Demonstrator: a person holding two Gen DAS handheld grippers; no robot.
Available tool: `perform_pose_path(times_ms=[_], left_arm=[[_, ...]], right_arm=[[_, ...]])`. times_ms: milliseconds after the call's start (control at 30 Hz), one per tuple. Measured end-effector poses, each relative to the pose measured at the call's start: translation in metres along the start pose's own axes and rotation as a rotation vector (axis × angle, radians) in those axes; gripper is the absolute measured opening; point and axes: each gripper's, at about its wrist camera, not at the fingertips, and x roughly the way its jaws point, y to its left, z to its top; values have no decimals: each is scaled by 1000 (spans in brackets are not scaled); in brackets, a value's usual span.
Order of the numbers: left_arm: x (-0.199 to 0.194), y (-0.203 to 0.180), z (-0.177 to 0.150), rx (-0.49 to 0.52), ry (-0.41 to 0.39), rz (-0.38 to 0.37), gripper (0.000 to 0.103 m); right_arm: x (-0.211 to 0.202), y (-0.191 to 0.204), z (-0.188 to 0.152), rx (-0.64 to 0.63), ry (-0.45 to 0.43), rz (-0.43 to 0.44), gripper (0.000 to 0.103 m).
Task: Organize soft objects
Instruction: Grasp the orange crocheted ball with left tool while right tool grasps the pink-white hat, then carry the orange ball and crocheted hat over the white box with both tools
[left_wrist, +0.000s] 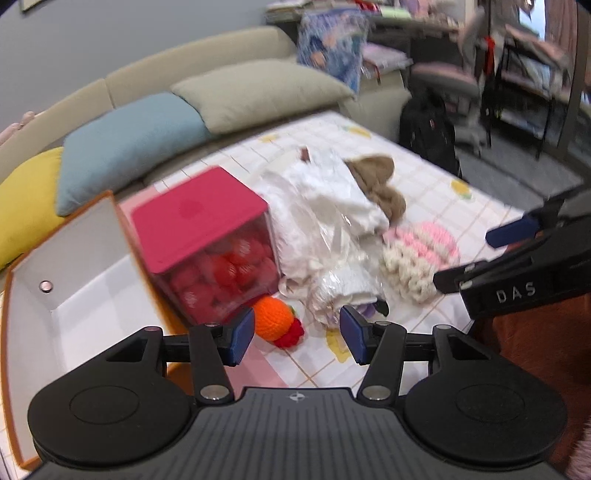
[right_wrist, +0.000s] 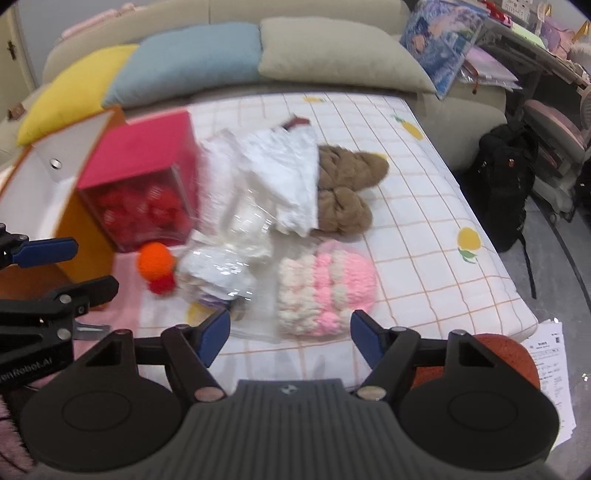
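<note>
Two handheld grippers hang over a bed (right_wrist: 424, 229) spread with a white checked sheet, both with jaws spread and nothing between them. The left gripper (left_wrist: 297, 334) sits above a small orange crocheted toy (left_wrist: 273, 321) with a red tip, which lies just beside a clear box with a pink lid (left_wrist: 199, 218) packed with red balls. Against that box stands an open orange-edged white container (left_wrist: 66, 295). The right gripper (right_wrist: 290, 334) hovers near a pink-and-cream knitted piece (right_wrist: 325, 291) lying flat on the sheet. Between toy and knit lies a heap of white fabric in crinkled clear plastic bags (right_wrist: 251, 206), overlapping a bundle of brown yarn (right_wrist: 347, 192). Yellow (right_wrist: 77, 92), blue (right_wrist: 192, 59) and beige (right_wrist: 332, 51) cushions line the headboard behind the pile.
</note>
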Motion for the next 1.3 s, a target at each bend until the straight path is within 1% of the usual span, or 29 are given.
perform_pose_path(times_ms=[67, 133, 200, 300, 367, 433, 467, 533, 600, 700, 800, 900, 1033, 1100, 1167, 1267, 1300], left_arm=[[13, -6, 0, 48, 25, 28, 63], [25, -12, -1, 116, 50, 75, 63], [37, -14, -1, 145, 74, 108, 63], [53, -14, 0, 150, 99, 142, 63], [62, -13, -1, 149, 116, 167, 63], [72, -10, -2, 129, 125, 185, 63], [76, -9, -2, 120, 134, 187, 63], [84, -8, -1, 112, 144, 195, 63], [90, -8, -3, 108, 155, 209, 63], [95, -7, -2, 95, 150, 211, 65], [102, -11, -4, 114, 163, 212, 65], [106, -13, -7, 127, 160, 215, 65], [109, -9, -8, 103, 156, 205, 65], [111, -7, -10, 89, 163, 203, 62], [111, -5, -12, 78, 151, 195, 58], [105, -5, -13, 62, 127, 202, 57], [101, -5, -12, 58, 111, 201, 56]], right_arm=[[9, -3, 2, 0, 9, -10, 73], [16, -5, 4, -10, 1, -34, 78], [23, -8, 7, -4, -3, -51, 78], [33, -13, 10, 26, 4, -30, 83], [40, -14, 11, 40, 12, -30, 83], [47, -16, 11, 59, 42, -36, 83], [50, -18, 11, 72, 53, -35, 83], [57, -22, 12, 100, 73, -26, 88], [63, -25, 12, 122, 82, -18, 90], [75, -29, 14, 159, 107, -12, 90], [86, -30, 15, 168, 123, -17, 90], [91, -27, 15, 156, 131, -36, 85], [98, -24, 14, 135, 167, -51, 82], [102, -23, 14, 127, 187, -52, 77], [101, -23, 14, 129, 180, -51, 72], [97, -22, 13, 125, 164, -58, 62], [94, -21, 13, 124, 156, -63, 54]])
